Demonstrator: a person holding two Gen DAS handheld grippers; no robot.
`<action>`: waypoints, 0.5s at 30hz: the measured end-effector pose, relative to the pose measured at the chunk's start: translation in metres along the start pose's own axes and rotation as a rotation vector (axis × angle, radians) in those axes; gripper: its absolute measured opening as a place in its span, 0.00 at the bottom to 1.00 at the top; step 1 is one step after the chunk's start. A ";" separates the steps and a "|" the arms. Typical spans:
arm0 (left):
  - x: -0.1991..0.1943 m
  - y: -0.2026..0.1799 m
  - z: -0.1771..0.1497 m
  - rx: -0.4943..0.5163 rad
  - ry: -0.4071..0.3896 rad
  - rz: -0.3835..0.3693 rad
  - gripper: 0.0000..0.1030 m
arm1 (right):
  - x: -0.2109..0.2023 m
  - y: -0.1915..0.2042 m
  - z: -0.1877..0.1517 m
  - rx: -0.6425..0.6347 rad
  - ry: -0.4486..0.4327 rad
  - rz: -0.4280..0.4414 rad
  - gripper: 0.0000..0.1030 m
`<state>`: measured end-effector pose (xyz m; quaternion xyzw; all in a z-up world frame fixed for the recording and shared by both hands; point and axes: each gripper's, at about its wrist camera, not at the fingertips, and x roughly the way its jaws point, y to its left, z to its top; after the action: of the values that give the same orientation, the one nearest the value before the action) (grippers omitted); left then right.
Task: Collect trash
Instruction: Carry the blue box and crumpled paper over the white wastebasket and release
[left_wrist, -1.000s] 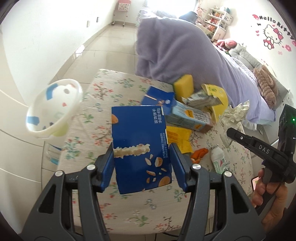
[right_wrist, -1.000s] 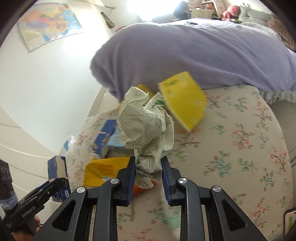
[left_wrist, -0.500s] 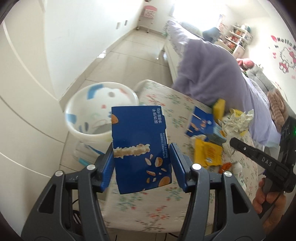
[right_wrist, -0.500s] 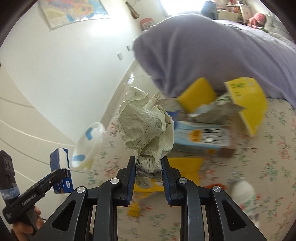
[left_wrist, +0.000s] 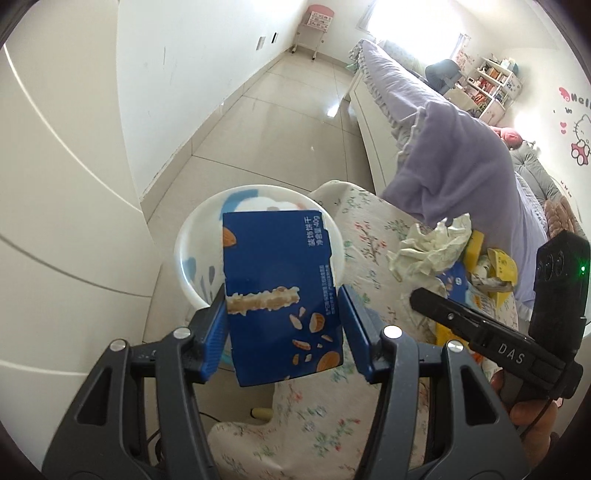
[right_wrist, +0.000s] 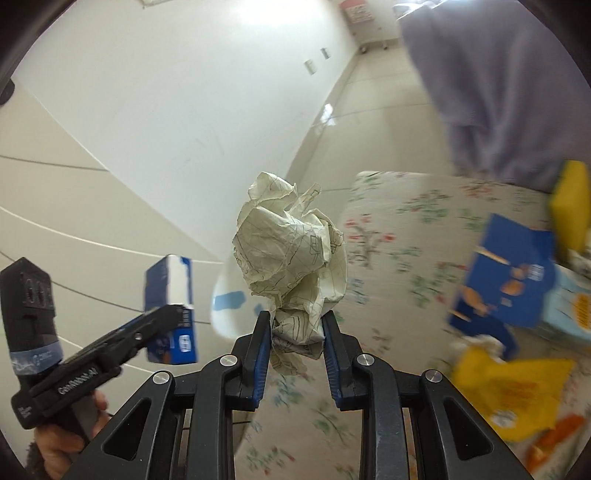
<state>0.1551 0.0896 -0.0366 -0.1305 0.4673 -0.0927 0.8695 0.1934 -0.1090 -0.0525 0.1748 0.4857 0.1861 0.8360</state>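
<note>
Holding blue snack box (left_wrist: 282, 295) clamped between pads, left gripper (left_wrist: 282, 328) hangs above white bin (left_wrist: 192, 254); box upright, over bin's mouth. Right gripper (right_wrist: 297, 350) pinches crumpled paper ball (right_wrist: 291, 258), paper just beside bin, over edge of floral table (left_wrist: 369, 236). More trash on table, further from bin: blue packet (right_wrist: 506, 273), yellow wrapper (right_wrist: 506, 391), yellow sponge (right_wrist: 570, 203). Purple blanket (left_wrist: 454, 162) beyond table.

Left wrist view: box (left_wrist: 280, 295) at centre, before the bin (left_wrist: 199, 254); table (left_wrist: 369, 236) to its right, bed (left_wrist: 461, 147) at upper right
</note>
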 end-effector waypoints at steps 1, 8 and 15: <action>0.004 0.005 0.002 -0.013 0.000 -0.007 0.57 | 0.006 0.001 0.002 -0.003 0.000 0.005 0.27; 0.018 0.020 0.014 -0.020 -0.001 0.001 0.57 | 0.039 0.003 0.010 -0.009 0.009 0.031 0.28; 0.029 0.037 0.022 -0.051 0.005 -0.004 0.58 | 0.064 0.012 0.018 -0.027 0.015 0.034 0.29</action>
<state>0.1914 0.1191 -0.0594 -0.1532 0.4713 -0.0831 0.8646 0.2371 -0.0692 -0.0863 0.1703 0.4862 0.2079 0.8315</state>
